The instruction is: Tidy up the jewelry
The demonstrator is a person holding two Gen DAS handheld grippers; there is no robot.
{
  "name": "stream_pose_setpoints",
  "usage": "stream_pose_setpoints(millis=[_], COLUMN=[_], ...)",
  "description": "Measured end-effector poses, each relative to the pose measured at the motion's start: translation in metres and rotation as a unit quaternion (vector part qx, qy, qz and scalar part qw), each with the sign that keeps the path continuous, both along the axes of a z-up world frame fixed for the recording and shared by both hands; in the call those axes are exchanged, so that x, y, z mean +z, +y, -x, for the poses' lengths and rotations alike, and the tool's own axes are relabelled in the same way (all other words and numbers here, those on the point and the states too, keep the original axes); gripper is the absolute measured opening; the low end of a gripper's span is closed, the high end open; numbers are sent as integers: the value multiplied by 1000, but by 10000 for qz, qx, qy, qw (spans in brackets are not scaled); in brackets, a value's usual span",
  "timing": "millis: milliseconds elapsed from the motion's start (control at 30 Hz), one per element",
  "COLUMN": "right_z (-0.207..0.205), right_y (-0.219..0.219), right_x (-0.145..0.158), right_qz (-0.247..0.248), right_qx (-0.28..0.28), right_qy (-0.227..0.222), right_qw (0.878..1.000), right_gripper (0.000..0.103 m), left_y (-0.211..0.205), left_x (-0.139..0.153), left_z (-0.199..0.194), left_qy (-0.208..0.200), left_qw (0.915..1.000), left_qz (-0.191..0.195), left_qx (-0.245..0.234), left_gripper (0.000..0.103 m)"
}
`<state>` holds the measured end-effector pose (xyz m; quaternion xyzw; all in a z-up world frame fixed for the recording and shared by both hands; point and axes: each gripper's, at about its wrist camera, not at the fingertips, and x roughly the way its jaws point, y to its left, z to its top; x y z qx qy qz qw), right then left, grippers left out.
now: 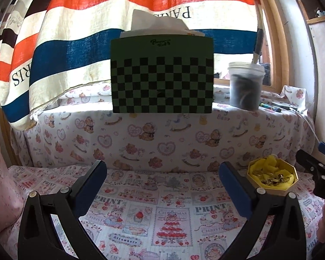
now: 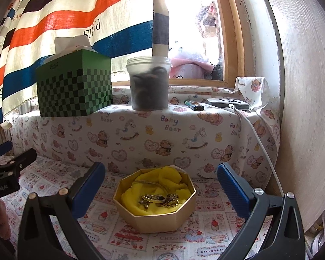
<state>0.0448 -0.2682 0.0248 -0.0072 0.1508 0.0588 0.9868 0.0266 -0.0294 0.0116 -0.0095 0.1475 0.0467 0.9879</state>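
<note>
A gold octagonal box (image 2: 162,218) lined with yellow cloth (image 2: 173,179) sits on the printed tablecloth. Gold jewelry (image 2: 160,199) lies piled inside it. My right gripper (image 2: 161,184) is open and empty, its blue-padded fingers (image 2: 231,192) wide apart on either side of the box. The same box (image 1: 277,191) shows at the right in the left wrist view. My left gripper (image 1: 162,186) is open and empty over bare cloth, left of the box. The right gripper's body (image 1: 320,173) shows at that view's right edge.
A raised ledge covered in bear-print cloth holds a green checkered tissue box (image 2: 75,86), a plastic jar of dark items (image 2: 149,84), a lighter (image 2: 194,106) and a device with a white cable (image 2: 227,104). A striped curtain hangs behind. A wall panel (image 2: 303,108) stands right.
</note>
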Motion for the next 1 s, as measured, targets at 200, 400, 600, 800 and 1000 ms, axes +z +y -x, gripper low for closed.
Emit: stream_pose_setpoints(millis=[200, 400, 600, 800, 1000], right_z=[-1, -1, -3, -2, -5], right_y=[1, 1, 1, 2, 1], right_x=[0, -1, -2, -2, -2], right_qz=[2, 4, -10, 12, -28], right_qx=[17, 17, 11, 27, -32], right_qy=[12, 23, 68, 68, 140], right_qw=[10000, 10000, 10000, 10000, 9999], right_gripper=[103, 103, 103, 103, 103], left_y=[0, -2, -2, -5, -3], left_x=[0, 1, 0, 0, 0], left_z=[0, -1, -4, -4, -3], left_qy=[11, 47, 105, 71, 75], left_qw=[10000, 10000, 9999, 9998, 9998], left_qz=[-32, -54, -48, -87, -52], left_qx=[-14, -57, -128, -166, -156], left_gripper=[103, 103, 103, 103, 103])
